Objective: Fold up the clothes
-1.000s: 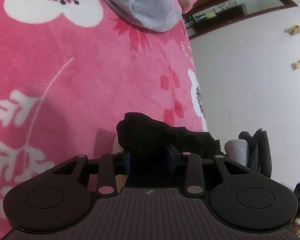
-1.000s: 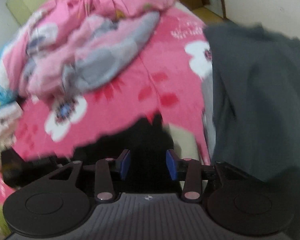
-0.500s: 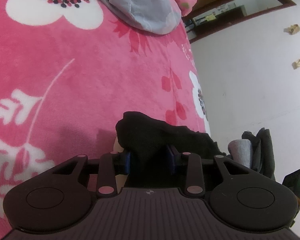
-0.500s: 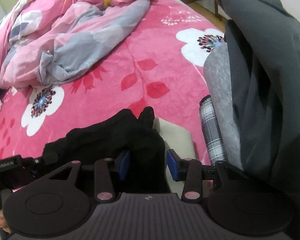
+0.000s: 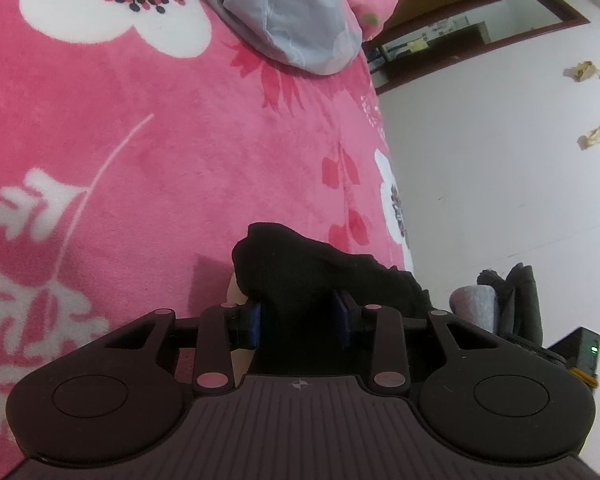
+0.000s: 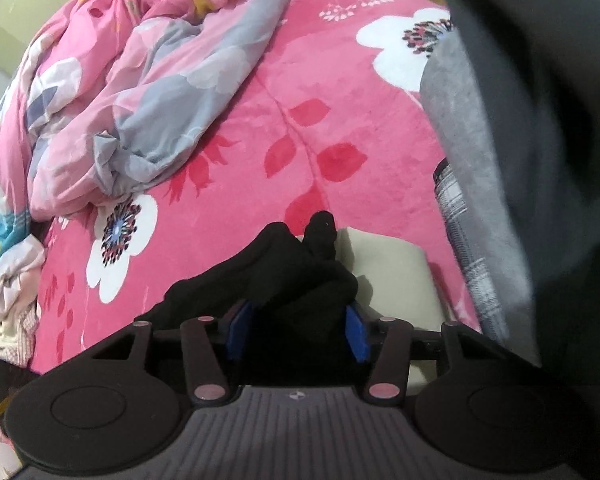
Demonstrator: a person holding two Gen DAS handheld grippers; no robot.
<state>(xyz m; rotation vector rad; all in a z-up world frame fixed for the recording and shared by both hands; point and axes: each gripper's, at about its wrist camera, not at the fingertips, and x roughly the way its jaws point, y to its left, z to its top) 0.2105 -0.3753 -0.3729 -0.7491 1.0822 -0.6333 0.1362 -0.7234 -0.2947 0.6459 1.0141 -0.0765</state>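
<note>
Pink plush bedding with white flowers and red leaves covers the bed under both views, with a white wall rising beyond its edge on the right of the left wrist view.

Between the blue pads of the left hand-held gripper sits a bunched black garment; the pads press on the cloth from both sides, so this hand-held gripper is clamped on it. Ahead of those fingers the garment humps up and trails off to the right along the bed's edge. A small patch of beige shows just left of the left pad.

In the right wrist view the same black garment lies on the bed and fills the space between the fingers of the right hand-held gripper. Those jaws are opening; its blue pads stand apart, and the cloth is between them with the right pad showing clear of it.

Just ahead and to the right of that hand-held gripper a folded beige piece lies flat on the bedding, partly under the black cloth. Farther right stand a grey plaid fabric and a dark grey garment. Well ahead and to the left, a crumpled pink and grey quilt lies heaped on the bed.
</note>
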